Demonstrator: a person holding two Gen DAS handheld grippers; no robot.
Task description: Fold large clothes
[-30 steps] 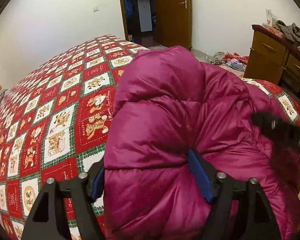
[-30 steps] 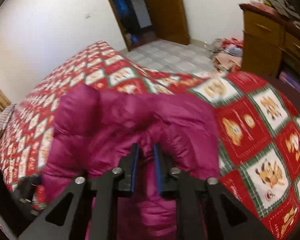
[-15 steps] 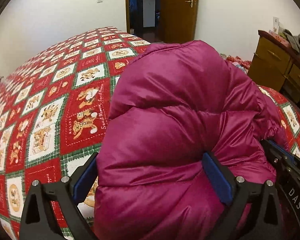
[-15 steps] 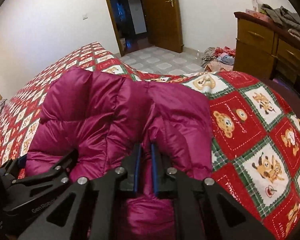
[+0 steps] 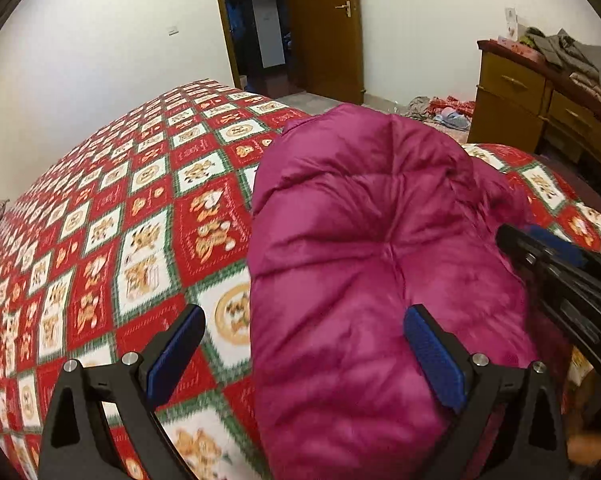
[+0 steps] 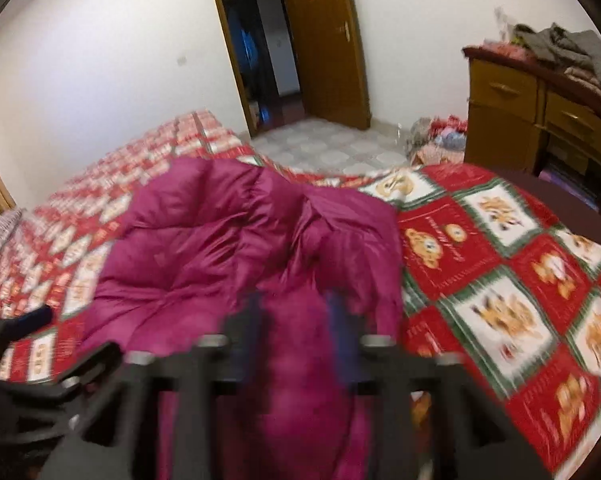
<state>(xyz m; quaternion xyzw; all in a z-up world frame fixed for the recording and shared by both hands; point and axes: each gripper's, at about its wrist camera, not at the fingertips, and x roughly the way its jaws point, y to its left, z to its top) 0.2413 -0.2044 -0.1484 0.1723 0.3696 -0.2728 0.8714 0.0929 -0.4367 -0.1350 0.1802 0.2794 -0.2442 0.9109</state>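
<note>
A puffy magenta down jacket [image 5: 364,240] lies bunched on the bed; it also shows in the right wrist view [image 6: 236,248]. My left gripper [image 5: 300,344] is open wide, its left pad [image 5: 176,356] over the quilt and its right pad [image 5: 434,360] against the jacket's near edge, gripping nothing. My right gripper [image 6: 296,320] is blurred; its blue pads stand apart with jacket fabric between them. It also shows at the right edge of the left wrist view [image 5: 540,248].
The bed has a red, white and green bear-print quilt [image 5: 140,216]. A wooden dresser [image 5: 532,100] piled with clothes stands at the right. Clothes lie on the tiled floor [image 6: 340,148] by the open door [image 5: 324,28].
My left gripper has opened wider and let go of the jacket, which has dropped onto the bed. My right gripper's pads have spread apart from nearly closed.
</note>
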